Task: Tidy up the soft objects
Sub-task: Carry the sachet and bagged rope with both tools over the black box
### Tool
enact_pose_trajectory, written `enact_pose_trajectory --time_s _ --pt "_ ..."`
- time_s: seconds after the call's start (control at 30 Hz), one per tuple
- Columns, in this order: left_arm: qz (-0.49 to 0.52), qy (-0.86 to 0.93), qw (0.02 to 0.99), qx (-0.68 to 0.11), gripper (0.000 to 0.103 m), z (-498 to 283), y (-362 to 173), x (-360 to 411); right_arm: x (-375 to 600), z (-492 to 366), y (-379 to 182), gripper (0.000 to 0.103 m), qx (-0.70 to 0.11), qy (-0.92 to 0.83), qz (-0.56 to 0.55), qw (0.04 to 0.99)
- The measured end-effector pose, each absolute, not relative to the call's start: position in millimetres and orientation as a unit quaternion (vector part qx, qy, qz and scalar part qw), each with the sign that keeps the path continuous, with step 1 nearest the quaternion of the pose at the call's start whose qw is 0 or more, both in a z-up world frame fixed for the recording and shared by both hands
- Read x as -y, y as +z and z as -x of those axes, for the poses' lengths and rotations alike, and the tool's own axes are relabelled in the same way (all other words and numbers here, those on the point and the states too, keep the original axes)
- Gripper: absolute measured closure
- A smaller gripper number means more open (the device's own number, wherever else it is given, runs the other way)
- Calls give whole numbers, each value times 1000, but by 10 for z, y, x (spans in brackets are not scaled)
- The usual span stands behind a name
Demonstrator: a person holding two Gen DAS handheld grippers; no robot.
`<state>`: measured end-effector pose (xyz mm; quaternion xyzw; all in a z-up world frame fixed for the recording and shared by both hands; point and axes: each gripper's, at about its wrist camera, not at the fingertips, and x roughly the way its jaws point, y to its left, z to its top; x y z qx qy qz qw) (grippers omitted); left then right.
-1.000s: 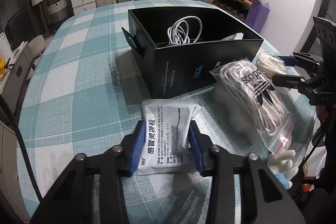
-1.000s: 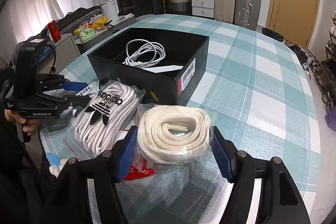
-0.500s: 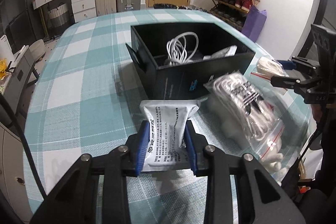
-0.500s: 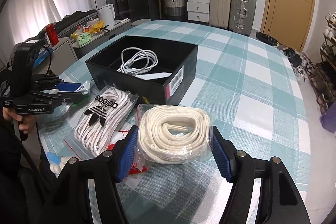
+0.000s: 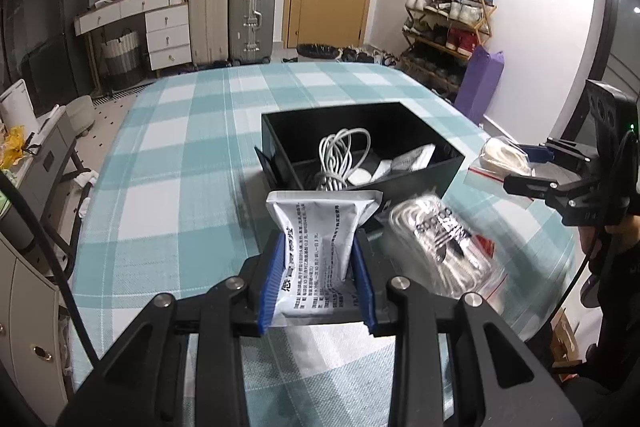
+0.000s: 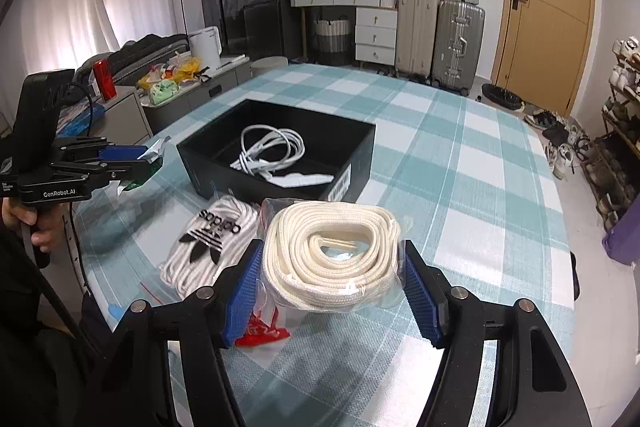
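My left gripper [image 5: 318, 267] is shut on a silver-white medicine pouch [image 5: 320, 231] and holds it off the checked tablecloth, just in front of the black box [image 5: 416, 183]. From the right wrist view that left gripper [image 6: 148, 163] hangs to the left of the box [image 6: 224, 187]. My right gripper [image 6: 332, 275] is shut on a clear bag of coiled cream laces [image 6: 332, 255], also lifted; in the left wrist view the bag [image 5: 500, 157] hangs right of the box. A bag of white Adidas laces [image 6: 212, 239] lies on the table between the two grippers.
Inside the box lie a coiled white cable [image 6: 272, 151] and a white flat packet [image 6: 300, 181]. A red-and-white packet [image 6: 260, 331] lies under my right gripper. The round table's edge [image 6: 560, 267] is close on the right. Suitcases, drawers and a shoe rack stand beyond.
Both grippers have risen with their loads. The left jaws have squeezed the pouch narrower and lifted it off the cloth. The Adidas bag has stayed on the table.
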<state>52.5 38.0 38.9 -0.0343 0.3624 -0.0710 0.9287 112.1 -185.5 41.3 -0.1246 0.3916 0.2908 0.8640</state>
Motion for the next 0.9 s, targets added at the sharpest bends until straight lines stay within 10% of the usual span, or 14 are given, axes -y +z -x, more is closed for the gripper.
enact_pose_trajectory --time_s 0.9 --pt "34 -52 943 -327 71 -1111 616 -258 1382 -1334 564 36 -374 293 162 865"
